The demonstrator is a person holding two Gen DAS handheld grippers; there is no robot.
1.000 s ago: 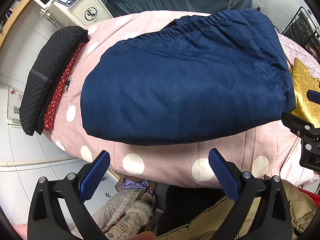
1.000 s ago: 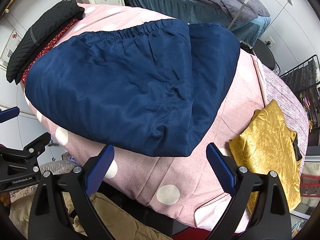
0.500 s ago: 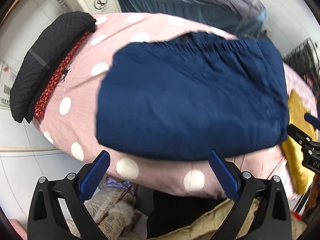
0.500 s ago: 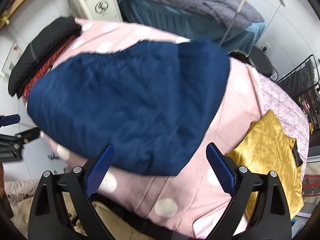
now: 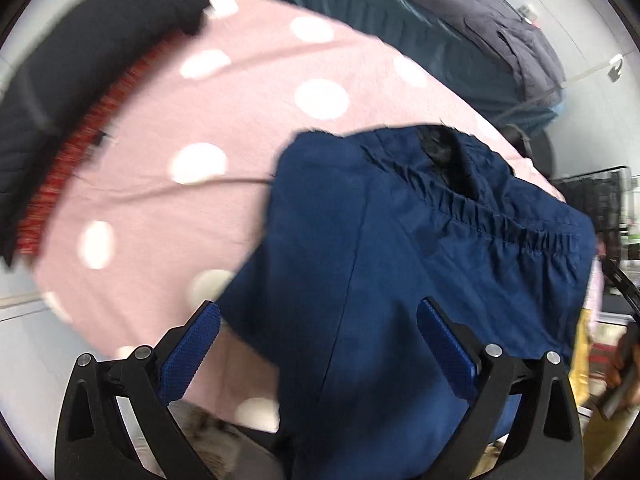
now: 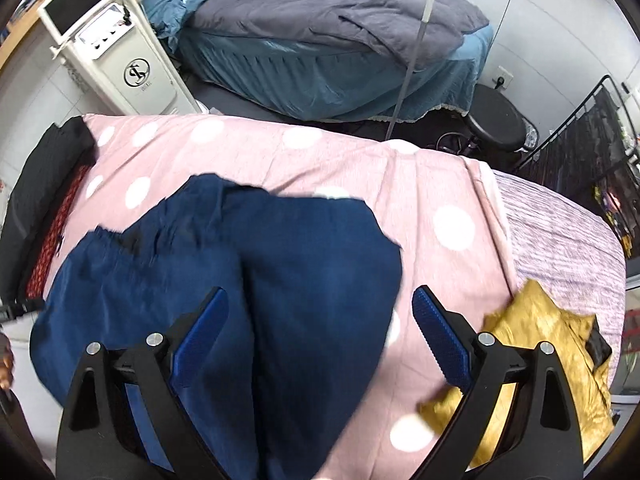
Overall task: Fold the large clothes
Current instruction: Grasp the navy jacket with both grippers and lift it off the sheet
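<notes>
The navy garment (image 6: 256, 280) has shifted toward frame bottom beneath your left gripper (image 5: 316, 354) and right gripper (image 6: 320, 340), both spread wide.

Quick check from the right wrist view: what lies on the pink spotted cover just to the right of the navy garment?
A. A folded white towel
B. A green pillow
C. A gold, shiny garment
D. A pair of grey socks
C: a crumpled gold garment lies on the pink spotted cover, to the right of the navy garment, beyond the right finger of the right gripper.
</notes>
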